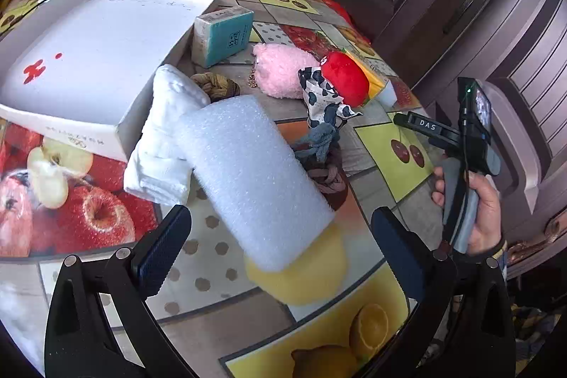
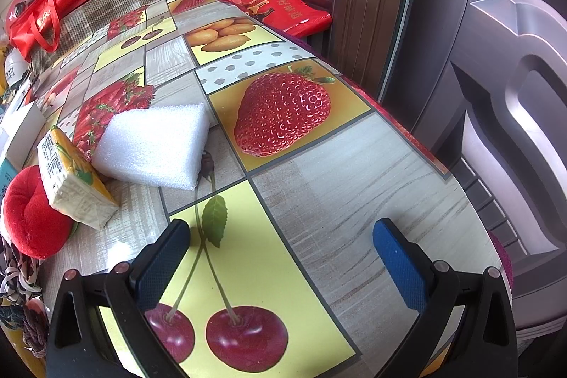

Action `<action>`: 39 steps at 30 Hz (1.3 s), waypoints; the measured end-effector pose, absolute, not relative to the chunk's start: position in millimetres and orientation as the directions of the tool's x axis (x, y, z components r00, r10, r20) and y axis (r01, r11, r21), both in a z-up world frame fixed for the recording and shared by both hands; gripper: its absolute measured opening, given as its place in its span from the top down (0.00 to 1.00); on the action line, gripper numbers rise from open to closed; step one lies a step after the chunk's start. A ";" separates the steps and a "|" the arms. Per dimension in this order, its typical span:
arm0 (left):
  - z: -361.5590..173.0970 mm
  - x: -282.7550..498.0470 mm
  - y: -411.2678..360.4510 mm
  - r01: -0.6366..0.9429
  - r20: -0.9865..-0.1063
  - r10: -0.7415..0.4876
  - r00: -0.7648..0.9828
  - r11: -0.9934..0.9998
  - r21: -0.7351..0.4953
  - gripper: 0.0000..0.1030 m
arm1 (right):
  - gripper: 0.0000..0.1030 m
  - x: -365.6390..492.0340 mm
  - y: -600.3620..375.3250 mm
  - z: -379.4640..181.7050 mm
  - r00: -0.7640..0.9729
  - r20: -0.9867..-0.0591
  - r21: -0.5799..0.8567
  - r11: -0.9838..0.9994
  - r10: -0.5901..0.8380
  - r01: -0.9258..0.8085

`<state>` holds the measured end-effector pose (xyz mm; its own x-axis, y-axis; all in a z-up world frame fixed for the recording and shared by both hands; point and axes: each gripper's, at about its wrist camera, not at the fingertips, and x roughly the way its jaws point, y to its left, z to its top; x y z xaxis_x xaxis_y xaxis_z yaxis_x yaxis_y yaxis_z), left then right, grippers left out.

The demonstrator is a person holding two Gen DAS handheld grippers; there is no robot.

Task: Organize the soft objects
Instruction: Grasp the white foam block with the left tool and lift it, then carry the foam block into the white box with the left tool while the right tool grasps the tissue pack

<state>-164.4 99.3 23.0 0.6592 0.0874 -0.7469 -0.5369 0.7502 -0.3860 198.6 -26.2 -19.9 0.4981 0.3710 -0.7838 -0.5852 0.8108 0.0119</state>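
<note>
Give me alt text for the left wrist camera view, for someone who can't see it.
The open left claw hovers over a fruit-print tablecloth, its fingers either side of a white foam block lying on a yellow sponge. Beyond lie a folded white towel, pink plush toy, red plush apple and open white cardboard box.

- The foam block lay across a sponge, with the folded towel on its left.
- Behind them sat the box lid (left) and tissue pack.
</note>
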 end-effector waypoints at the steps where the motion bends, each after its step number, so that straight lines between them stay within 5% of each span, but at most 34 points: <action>1: 21.3 -156.9 99.5 -0.543 -0.752 0.091 0.653 0.748 -0.381 0.01 | 0.00 198.6 -26.2 -19.9 0.498 -0.784 0.012 0.811 0.371 -0.585; 3: 19.1 -153.3 105.6 -0.545 -0.744 0.082 0.663 0.734 -0.405 0.08 | 0.00 198.6 -26.1 -19.9 0.498 -0.784 0.012 0.811 0.371 -0.585; 4: 15.9 -152.3 109.7 -0.534 -0.731 0.059 0.680 0.723 -0.439 0.20 | 0.00 198.6 -26.2 -19.9 0.498 -0.784 0.012 0.811 0.371 -0.585; 5: 12.8 -153.4 113.6 -0.524 -0.723 0.035 0.690 0.713 -0.466 0.49 | 0.00 198.4 -25.6 -19.8 0.498 -0.784 0.013 0.811 0.372 -0.585; 11: 17.1 -171.3 110.7 -0.464 -0.652 0.045 0.757 0.738 -0.489 0.49 | 0.00 197.5 -30.8 -16.3 0.484 -0.768 0.053 0.794 0.420 -0.605; 15: 36.2 -187.0 104.3 -0.450 -0.595 0.132 0.793 0.786 -0.425 0.49 | 0.00 184.9 -32.6 -1.3 0.380 -0.676 0.187 0.646 0.631 -0.740; 21: 66.2 -217.9 100.3 -0.487 -0.494 0.298 0.817 0.815 -0.313 0.49 | 0.01 149.7 -6.9 26.7 0.427 -0.555 0.027 0.528 0.714 -0.849; 25: 71.8 -241.2 122.8 -0.560 -0.488 0.378 0.787 0.770 -0.305 0.49 | 0.44 145.7 16.8 26.0 0.346 -0.571 0.051 0.453 0.745 -0.890; 34: 77.4 -259.1 156.2 -0.636 -0.475 0.474 0.742 0.722 -0.272 0.49 | 0.51 135.9 49.7 13.0 0.272 -0.620 0.050 0.383 0.736 -0.922; 37: 81.8 -255.6 161.3 -0.653 -0.460 0.509 0.727 0.719 -0.237 0.49 | 0.73 135.8 53.7 11.0 0.271 -0.631 0.036 0.377 0.727 -0.926; 39: 83.8 -255.1 162.4 -0.678 -0.443 0.552 0.706 0.707 -0.198 0.49 | 0.75 138.3 55.2 10.3 0.259 -0.637 0.044 0.369 0.726 -0.928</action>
<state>-255.1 162.4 83.8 0.7058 0.5525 -0.4434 -0.6784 0.7074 -0.1984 138.3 55.2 10.3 0.2587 0.7264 -0.6367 -0.9283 0.3693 0.0441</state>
